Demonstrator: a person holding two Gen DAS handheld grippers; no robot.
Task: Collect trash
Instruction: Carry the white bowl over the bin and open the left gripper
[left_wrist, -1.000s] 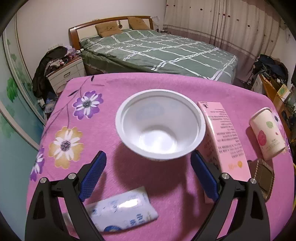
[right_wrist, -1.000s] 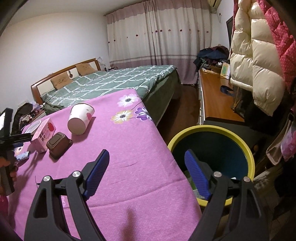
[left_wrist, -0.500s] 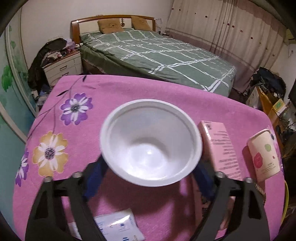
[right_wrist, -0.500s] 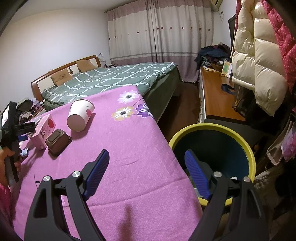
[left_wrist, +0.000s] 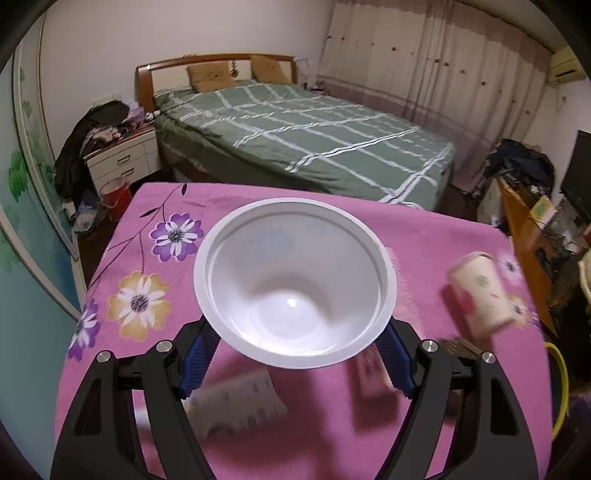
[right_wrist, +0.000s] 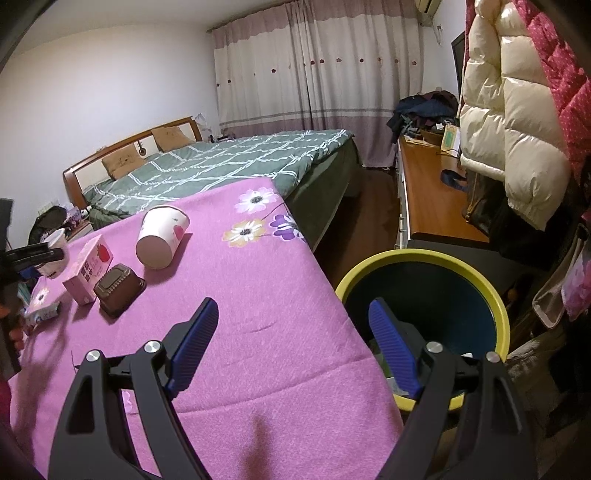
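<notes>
Since a second ago, the left gripper (left_wrist: 295, 354) has closed its jaws on the white bowl (left_wrist: 294, 280) and lifted it above the pink tabletop (left_wrist: 424, 236); the right gripper (right_wrist: 291, 339) stays open beside the yellow-rimmed bin (right_wrist: 476, 280)

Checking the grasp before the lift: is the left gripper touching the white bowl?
Touching. The left wrist view shows the left gripper with both blue pads pressed against the white bowl, one on each side under its rim.

I see a plain white bowl (left_wrist: 295, 284), a pink flowered surface (right_wrist: 258, 295), a green checked bed (left_wrist: 314, 136) and a yellow-rimmed bin (right_wrist: 424, 254).
</notes>
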